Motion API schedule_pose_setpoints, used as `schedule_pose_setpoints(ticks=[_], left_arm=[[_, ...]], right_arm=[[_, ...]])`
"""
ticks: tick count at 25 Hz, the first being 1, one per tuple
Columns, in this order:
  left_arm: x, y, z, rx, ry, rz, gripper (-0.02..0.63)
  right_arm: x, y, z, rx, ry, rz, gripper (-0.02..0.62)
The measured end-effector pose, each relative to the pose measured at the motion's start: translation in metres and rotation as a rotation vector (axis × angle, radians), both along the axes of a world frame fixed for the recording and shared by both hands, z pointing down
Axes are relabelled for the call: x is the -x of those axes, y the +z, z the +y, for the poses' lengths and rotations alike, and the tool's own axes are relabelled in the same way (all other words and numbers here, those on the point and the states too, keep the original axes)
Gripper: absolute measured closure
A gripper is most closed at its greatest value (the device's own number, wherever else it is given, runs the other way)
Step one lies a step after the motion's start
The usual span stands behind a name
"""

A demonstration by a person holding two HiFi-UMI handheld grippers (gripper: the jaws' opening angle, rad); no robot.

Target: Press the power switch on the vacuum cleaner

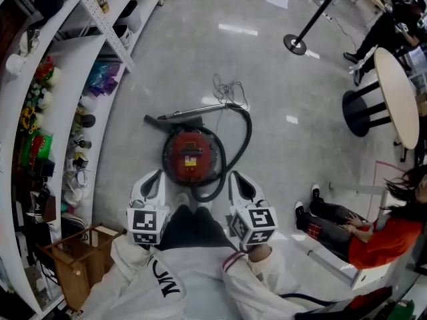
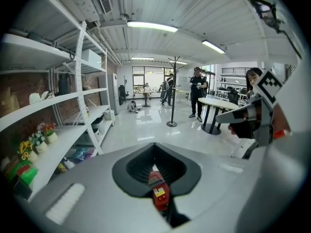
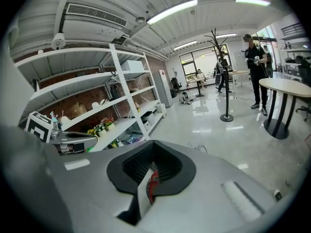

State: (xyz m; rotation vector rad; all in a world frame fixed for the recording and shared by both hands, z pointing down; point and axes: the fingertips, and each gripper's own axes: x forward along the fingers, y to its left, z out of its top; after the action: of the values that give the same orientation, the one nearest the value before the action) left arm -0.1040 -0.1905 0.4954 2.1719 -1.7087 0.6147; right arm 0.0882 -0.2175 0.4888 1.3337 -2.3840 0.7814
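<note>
A round red vacuum cleaner stands on the grey floor just ahead of my feet. Its black hose loops around its right side, and its wand lies behind it. I cannot make out the power switch. My left gripper hangs above the vacuum's left edge, shut and empty. Above the vacuum's right edge is my right gripper, also shut with nothing in it. In the left gripper view the red body shows through the notch between the closed jaws. The right gripper view shows only a red sliver there.
White shelving with flowers and small items runs along the left. A wooden crate sits at lower left. A loose cable lies behind the wand. A stanchion base and round table stand at right, and a seated person is close by.
</note>
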Motion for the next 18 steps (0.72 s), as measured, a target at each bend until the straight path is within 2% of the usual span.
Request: schedule_pose_setpoints(ticks=[9,18], left_arm=[[-0.002,0.032,-0.003,0.062,0.017,0.029,0.606],[0.001,0.042,-0.001,0.084,0.023,0.038,0.606]], right_arm=[[0.004,0.021,-0.001,0.05,0.003,0.031,0.595],[0.014,0.041,-0.003,0.085,-0.008,0.039,0.595]])
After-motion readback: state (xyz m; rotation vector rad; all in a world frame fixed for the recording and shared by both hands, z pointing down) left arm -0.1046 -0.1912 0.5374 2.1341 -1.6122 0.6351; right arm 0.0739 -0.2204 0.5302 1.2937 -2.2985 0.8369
